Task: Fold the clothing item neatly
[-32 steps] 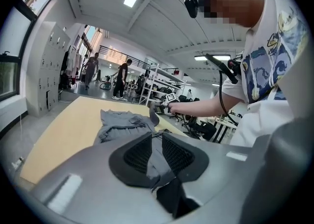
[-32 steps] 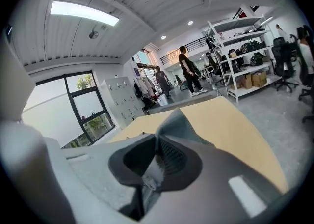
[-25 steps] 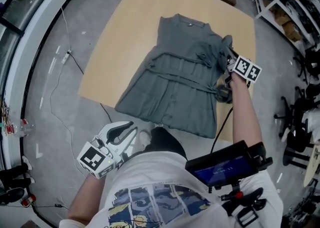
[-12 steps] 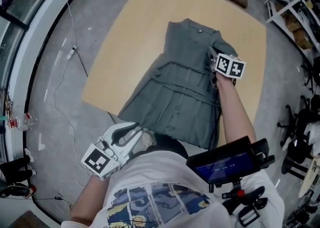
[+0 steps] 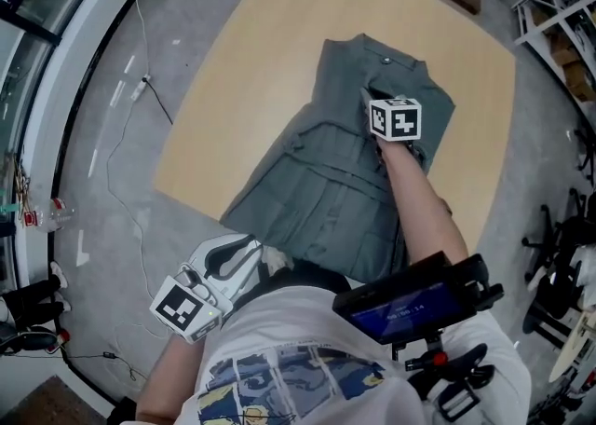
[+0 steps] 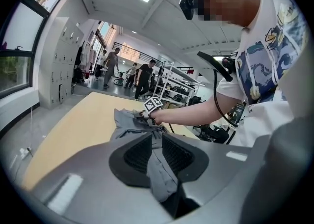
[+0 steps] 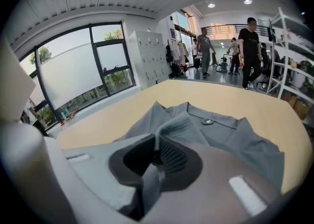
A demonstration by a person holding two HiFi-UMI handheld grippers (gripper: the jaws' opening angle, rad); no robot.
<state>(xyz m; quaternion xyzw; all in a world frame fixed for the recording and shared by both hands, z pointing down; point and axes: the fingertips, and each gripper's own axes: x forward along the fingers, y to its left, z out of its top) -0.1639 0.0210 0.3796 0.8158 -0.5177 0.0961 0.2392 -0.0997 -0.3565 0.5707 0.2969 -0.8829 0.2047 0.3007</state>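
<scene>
head view looks down on the grey garment [image 5: 326,181] lying lengthwise on the tan table [image 5: 233,88], collar away from the person and hem at the near edge. the right gripper [image 7: 158,155] sits over the upper right part of the garment, its fingers closed on a raised fold of cloth near the collar. the left gripper [image 6: 156,144] hangs low by the near edge, its fingers pinched on a strip of the same grey cloth that runs up from the hem.

risks, as i judge them: both pinches are on thin cloth, so a quick pull could slip either one free and let the fold drop crooked. with the left end held off the table, a tug from the right could drag the whole piece sideways or bunch the waist ties under the fold.

the right gripper's tips are hidden in head view under its marker cube [image 5: 396,119], and the forearm [image 5: 419,199] covers the garment's right side. i cannot tell how many layers either grip holds. the person's body cuts off part of the hem.
</scene>
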